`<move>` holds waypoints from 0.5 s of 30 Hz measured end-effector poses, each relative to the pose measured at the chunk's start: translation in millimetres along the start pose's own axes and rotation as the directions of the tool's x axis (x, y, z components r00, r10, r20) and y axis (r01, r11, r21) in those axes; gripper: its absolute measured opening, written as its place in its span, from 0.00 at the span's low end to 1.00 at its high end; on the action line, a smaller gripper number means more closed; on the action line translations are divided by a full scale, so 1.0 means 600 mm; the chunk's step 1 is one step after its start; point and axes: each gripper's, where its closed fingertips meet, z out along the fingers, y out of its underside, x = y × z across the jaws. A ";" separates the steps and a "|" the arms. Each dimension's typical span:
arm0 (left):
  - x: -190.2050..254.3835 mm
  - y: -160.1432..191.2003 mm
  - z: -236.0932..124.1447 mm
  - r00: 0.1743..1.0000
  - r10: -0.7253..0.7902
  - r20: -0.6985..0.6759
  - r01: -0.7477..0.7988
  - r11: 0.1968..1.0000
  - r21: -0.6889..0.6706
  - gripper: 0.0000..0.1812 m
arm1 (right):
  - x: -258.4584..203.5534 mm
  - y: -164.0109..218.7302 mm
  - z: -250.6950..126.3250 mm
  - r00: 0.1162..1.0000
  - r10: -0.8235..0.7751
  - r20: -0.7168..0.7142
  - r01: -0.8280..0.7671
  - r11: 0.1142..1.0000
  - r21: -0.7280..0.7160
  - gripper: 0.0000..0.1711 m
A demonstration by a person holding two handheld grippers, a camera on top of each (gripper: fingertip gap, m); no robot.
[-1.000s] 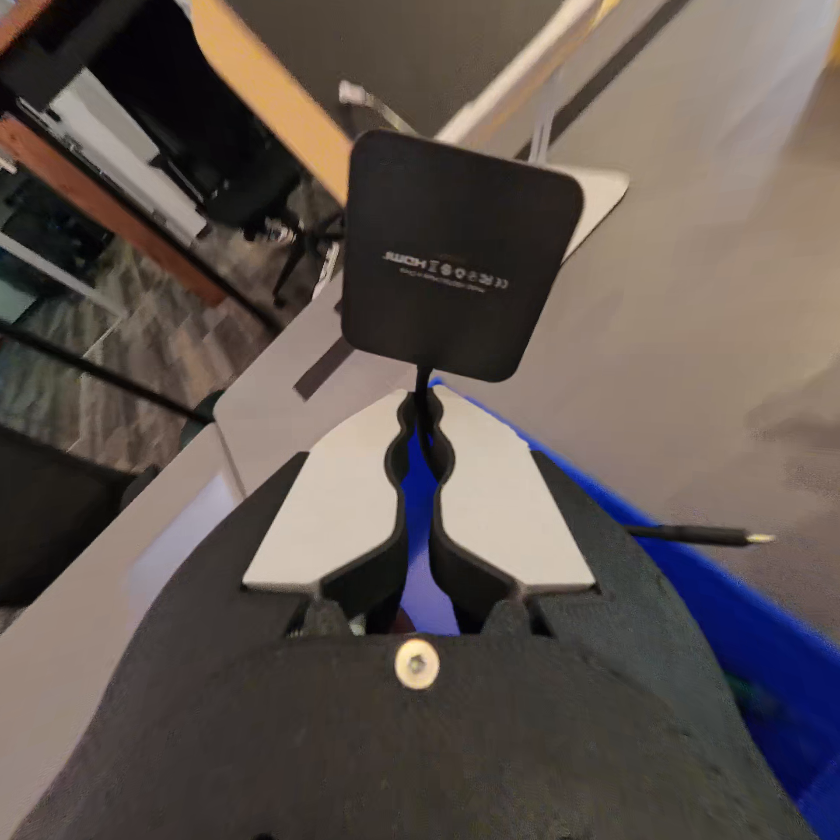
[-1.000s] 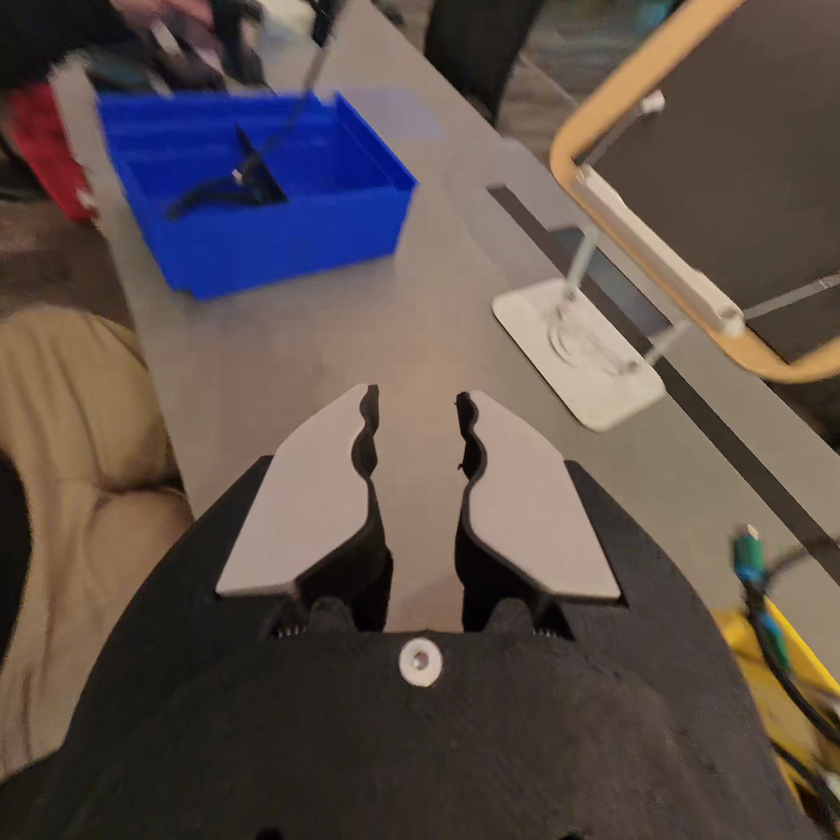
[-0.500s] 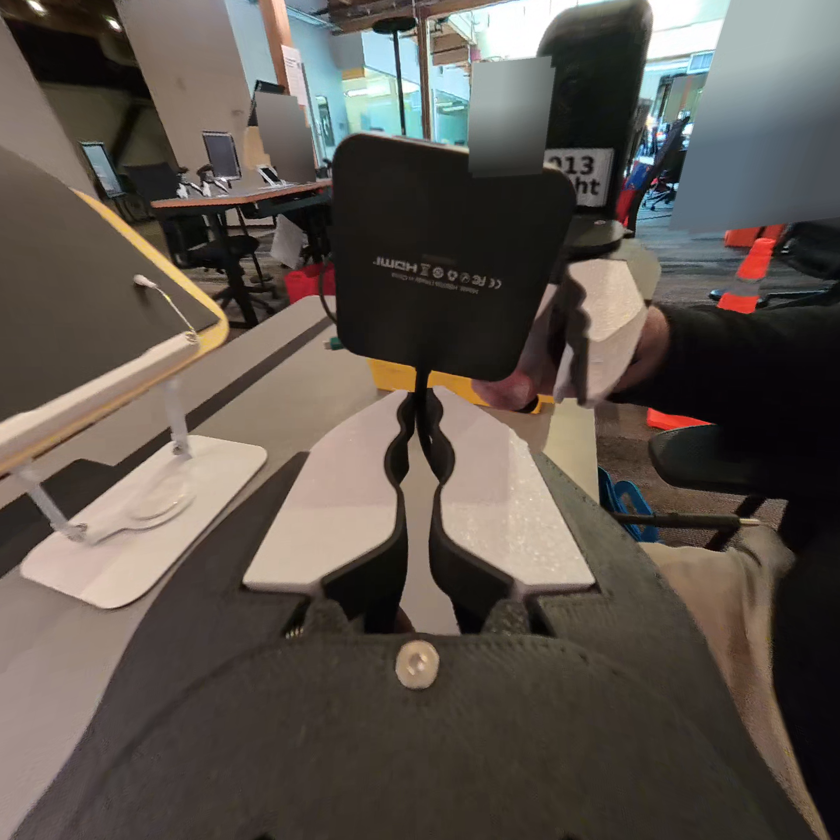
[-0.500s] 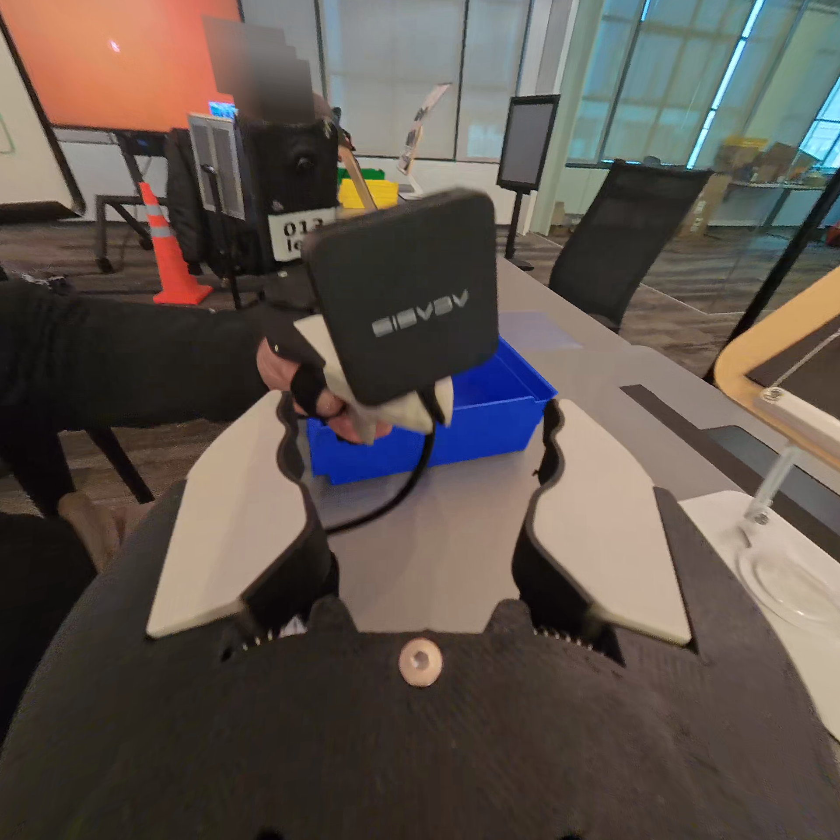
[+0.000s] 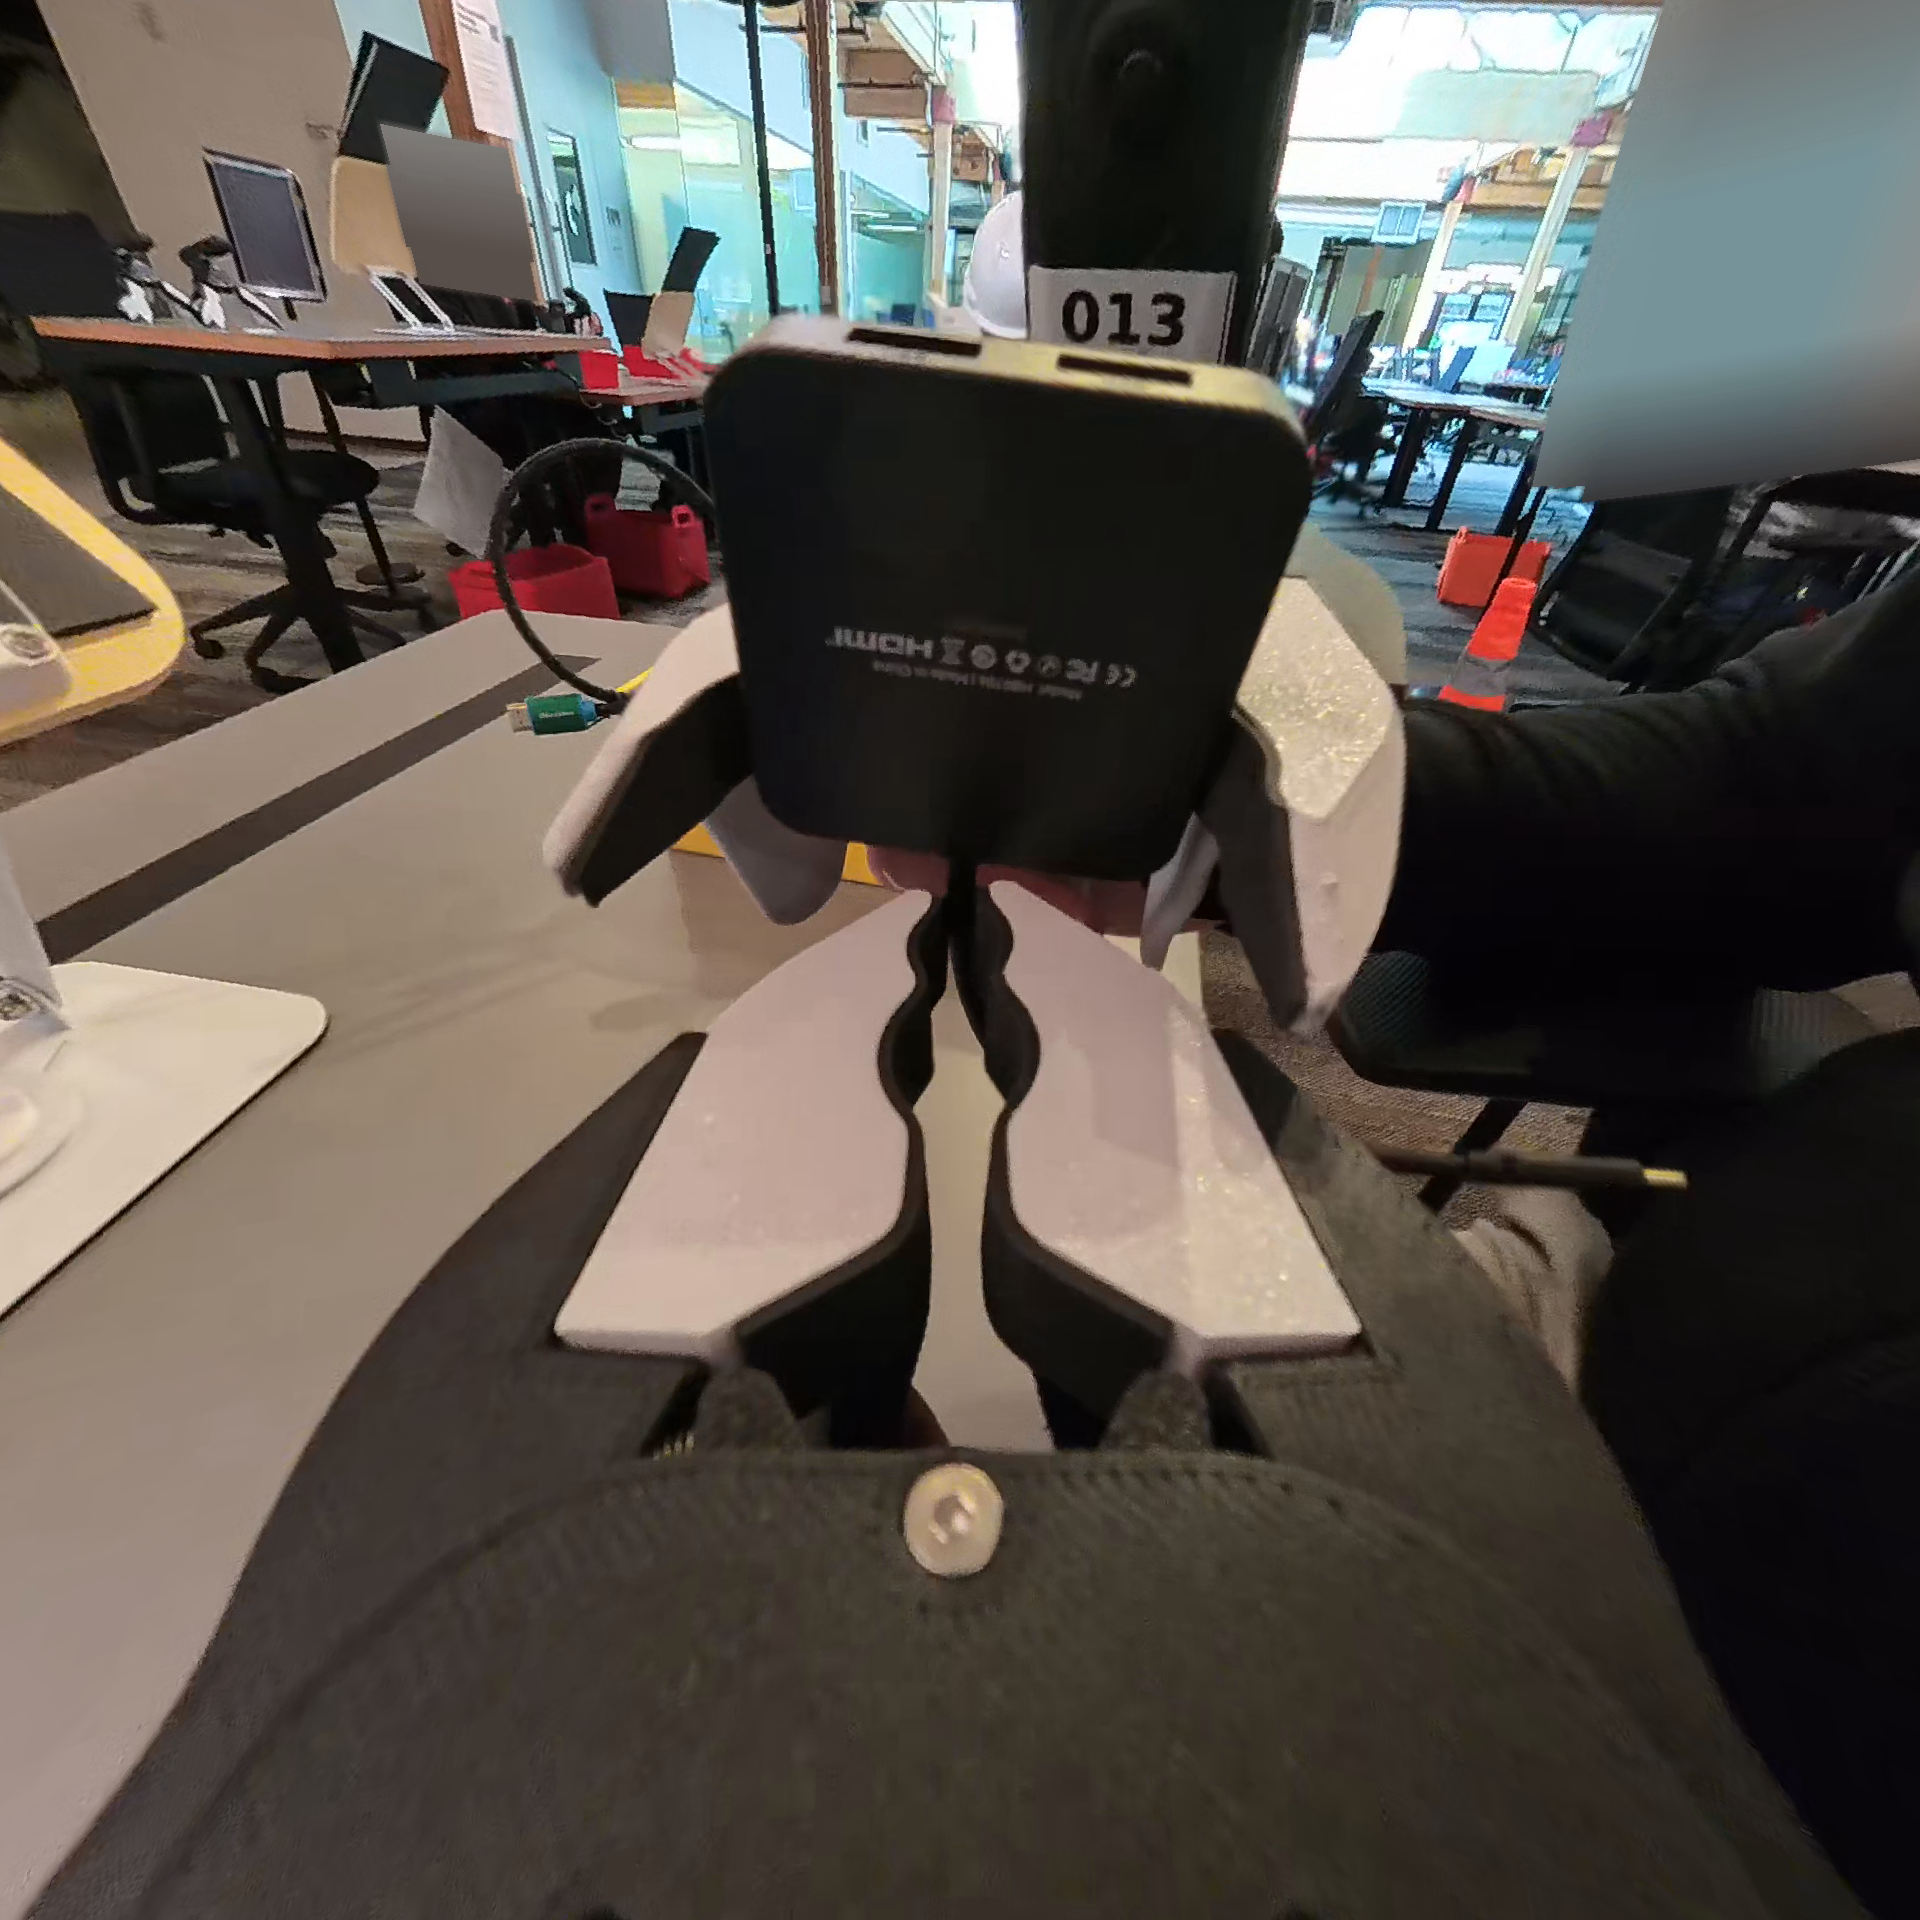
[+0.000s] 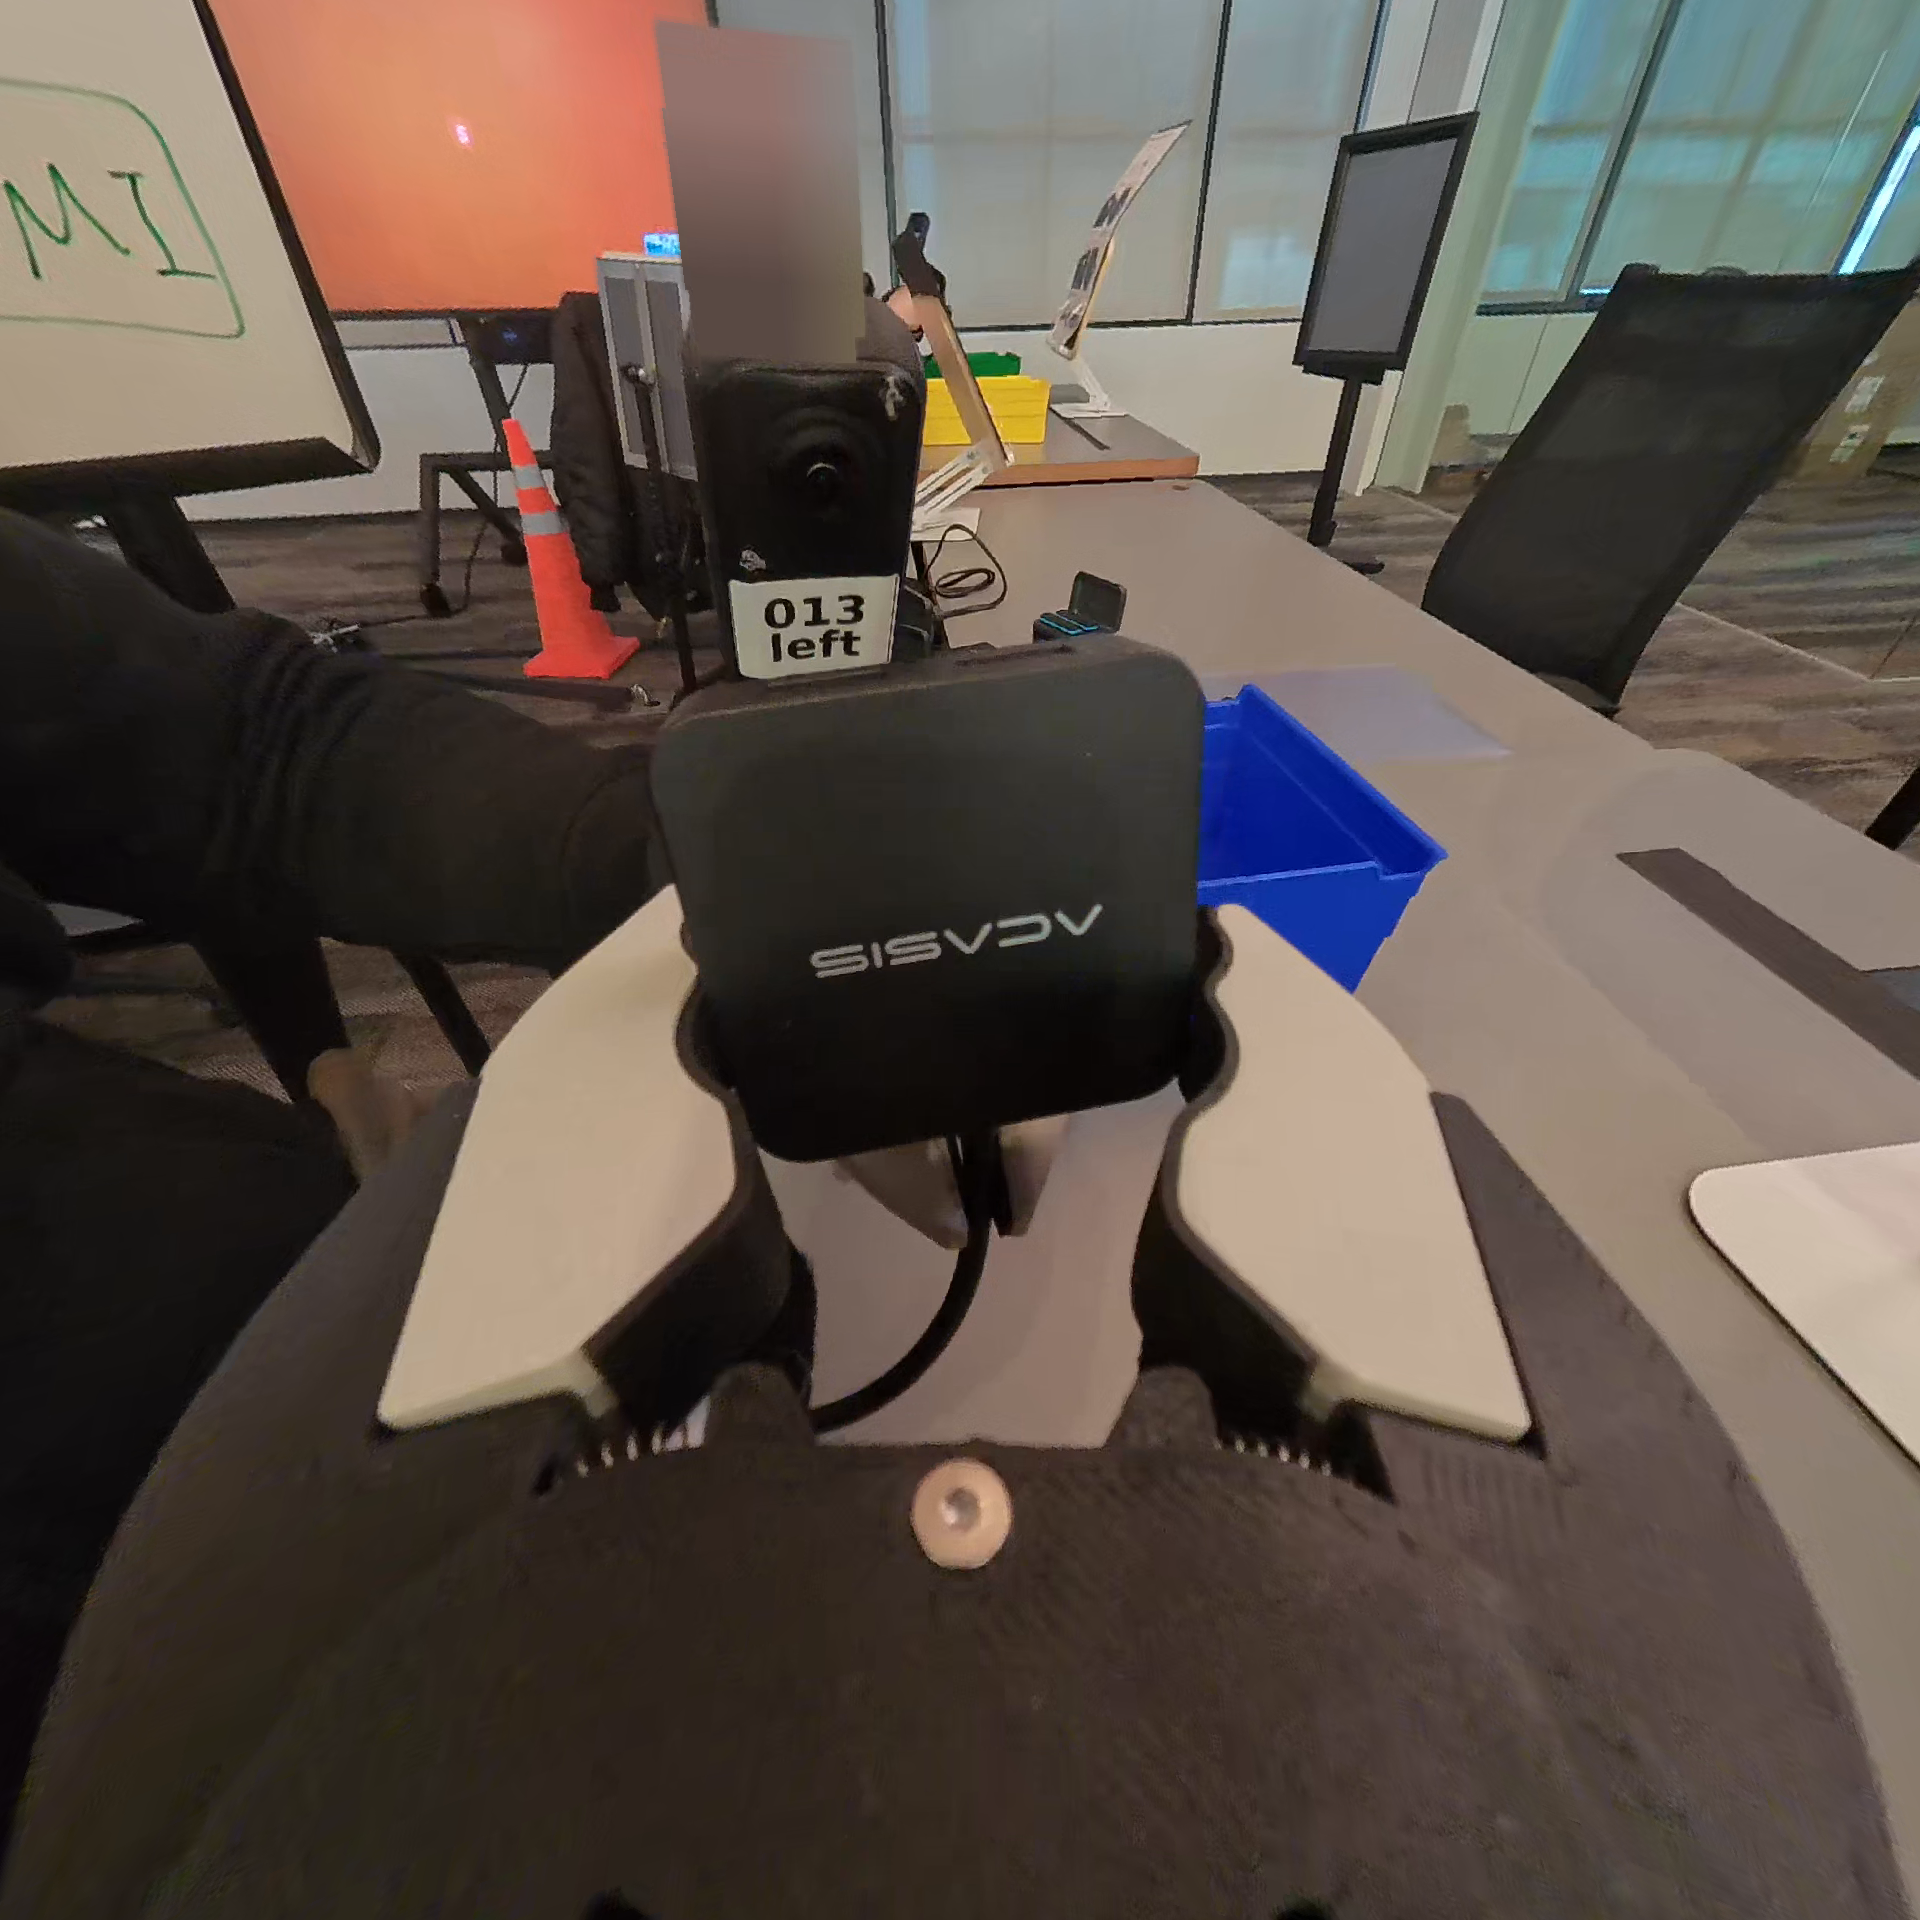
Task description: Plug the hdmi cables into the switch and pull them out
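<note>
The black square HDMI switch (image 5: 997, 623) is held upright in the air above the grey table (image 5: 416, 883), with two empty ports on its top edge. My left gripper (image 5: 961, 914) is shut on the thin black cable (image 6: 935, 1320) that leaves the switch's lower edge. My right gripper (image 6: 951, 1008) faces it from the other side. Its fingers (image 6: 623, 1143) press the switch (image 6: 935, 894) on both lower sides. A braided HDMI cable with a green plug (image 5: 556, 714) lies farther back. The switch cable's small plug (image 5: 1621, 1176) hangs free at the right.
A blue bin (image 6: 1299, 852) stands on the table behind the switch. A white stand base (image 5: 156, 1091) is at the left, with a yellow bin (image 5: 691, 842) partly hidden behind my right gripper's fingers. A black office chair (image 6: 1662, 468) stands beside the table.
Both grippers swung up to face each other. My right gripper opened wide, moved in around the switch and narrowed onto its sides. My left gripper stayed shut on the cable.
</note>
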 end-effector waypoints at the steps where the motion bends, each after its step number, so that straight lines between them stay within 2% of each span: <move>1: 0.000 -0.001 0.000 1.000 -0.014 -0.003 0.014 1.000 0.008 0.02 | 0.001 -0.001 -0.001 1.000 0.005 -0.004 -0.005 1.000 0.003 0.49; 4: -0.004 -0.001 -0.004 1.000 -0.025 0.008 0.025 1.000 -0.010 0.04 | 0.003 -0.001 -0.003 1.000 0.002 -0.018 -0.002 1.000 -0.006 0.49; 5: -0.012 -0.004 -0.008 0.999 0.000 0.050 0.001 1.000 -0.013 0.08 | 0.007 -0.001 -0.005 0.999 0.017 -0.027 -0.017 1.000 -0.007 0.49; 9: -0.051 -0.021 -0.035 0.944 0.212 0.255 -0.199 0.977 -0.076 0.22 | 0.026 0.002 -0.018 0.988 0.151 -0.038 -0.151 0.989 -0.004 0.48; 12: -0.065 -0.027 -0.049 0.808 0.488 0.330 -0.428 0.871 -0.240 0.31 | 0.031 0.023 -0.020 0.967 0.253 -0.022 -0.253 0.965 -0.063 0.48; 15: -0.063 -0.037 -0.055 0.607 0.733 0.306 -0.616 0.678 -0.402 0.34 | 0.024 0.056 -0.016 0.948 0.318 0.004 -0.312 0.934 -0.175 0.48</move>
